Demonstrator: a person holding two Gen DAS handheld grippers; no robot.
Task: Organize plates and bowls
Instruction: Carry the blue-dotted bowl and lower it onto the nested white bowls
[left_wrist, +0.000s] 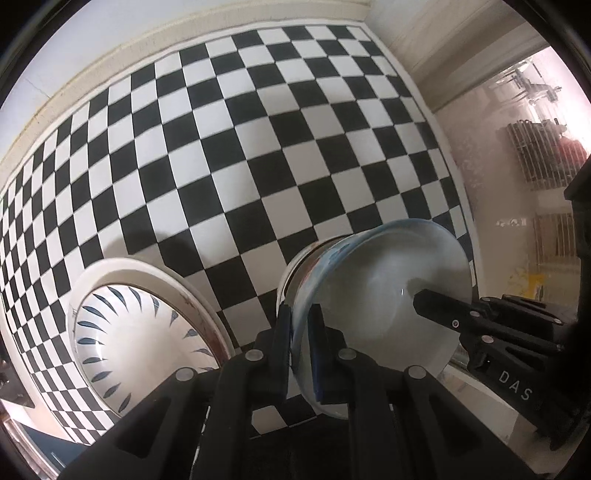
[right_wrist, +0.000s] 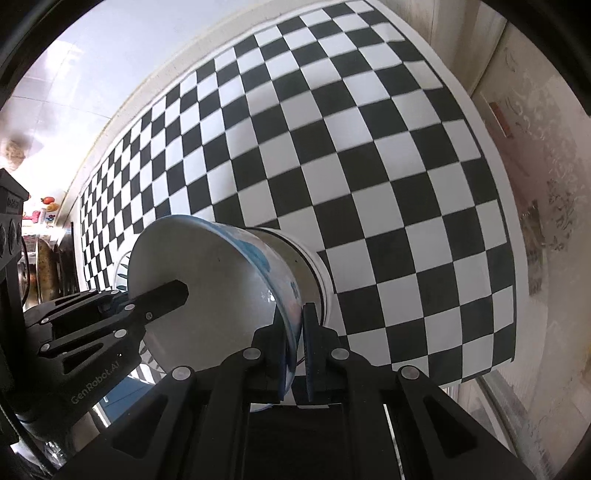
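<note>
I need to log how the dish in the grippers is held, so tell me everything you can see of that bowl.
The bowl is white inside, glossy like glazed ceramic, with blue painted marks on its outer wall and a pale foot ring. It is empty and carried above the checkered cloth. The left gripper pinches one side of its rim, the right gripper the opposite side, each with one finger inside and one outside. It appears to touch nothing else.

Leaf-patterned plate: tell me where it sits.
In the left wrist view, the leaf-patterned plate lies lower left on the checkered cloth, left of the held bowl.
</note>
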